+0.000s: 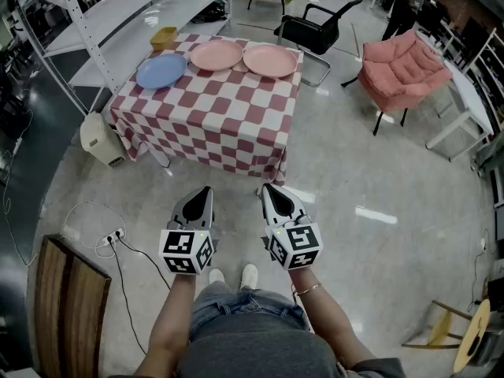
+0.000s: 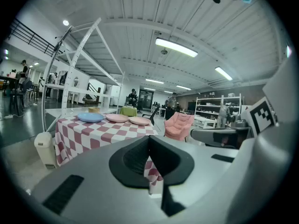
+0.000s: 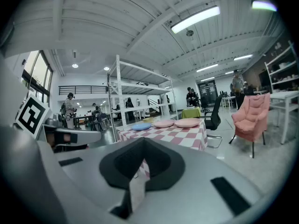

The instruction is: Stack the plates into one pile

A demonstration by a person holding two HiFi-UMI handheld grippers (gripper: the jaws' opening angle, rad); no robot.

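Checked table on a glossy floor, three plates in a row; left gripper and right gripper side by side, clenched empty, well short.

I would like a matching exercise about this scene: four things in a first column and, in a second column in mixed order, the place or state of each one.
Column one:
1. blue plate
2. yellow box
3. pink armchair
4. left gripper

Column two:
a. shut and empty, held over the floor, short of the checked table
b. on the floor, right of the table
c. on the table, left of the two pink plates
d. at the table's far edge, behind the blue plate

Pairs: 1-c; 2-d; 3-b; 4-a.
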